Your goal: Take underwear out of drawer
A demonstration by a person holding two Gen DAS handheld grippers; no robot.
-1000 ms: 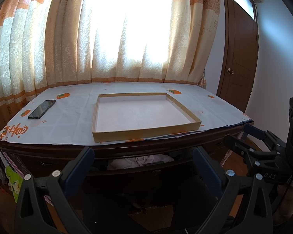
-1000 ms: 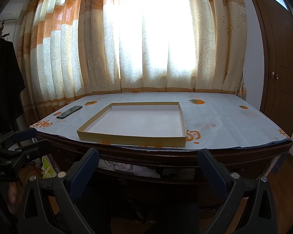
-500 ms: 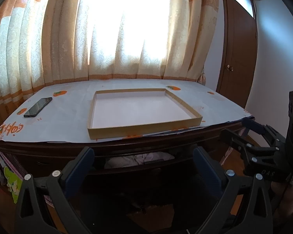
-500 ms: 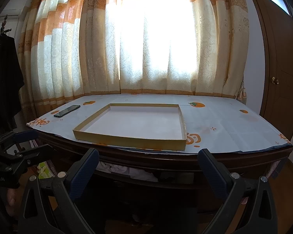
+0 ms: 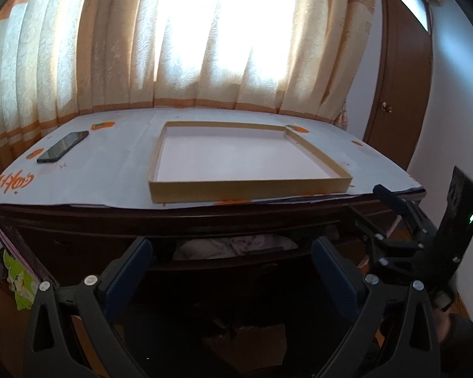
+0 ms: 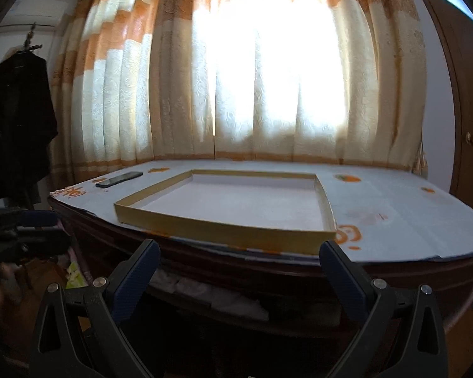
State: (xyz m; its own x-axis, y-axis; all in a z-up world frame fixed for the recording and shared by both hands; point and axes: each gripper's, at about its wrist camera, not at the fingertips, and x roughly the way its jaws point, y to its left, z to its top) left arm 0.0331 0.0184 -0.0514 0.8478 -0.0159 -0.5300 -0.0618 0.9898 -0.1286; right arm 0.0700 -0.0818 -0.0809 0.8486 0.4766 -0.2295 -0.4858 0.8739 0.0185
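Both wrist views look level across the table (image 5: 88, 186) toward the curtain (image 5: 224, 41), from near its front edge. Left view sits left of centre, right view farther right and lower. Both share the shallow tray (image 5: 246, 189), phone (image 6: 119, 179) and the open drawer (image 5: 233, 245).

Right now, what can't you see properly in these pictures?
- Pale crumpled clothes in the dark wooden drawer: left wrist view, mostly hidden under the table edge; which piece is underwear is unclear.
- Window behind the orange and cream curtains: glare.
- Left gripper: right wrist view, blurred and dark at the edge.
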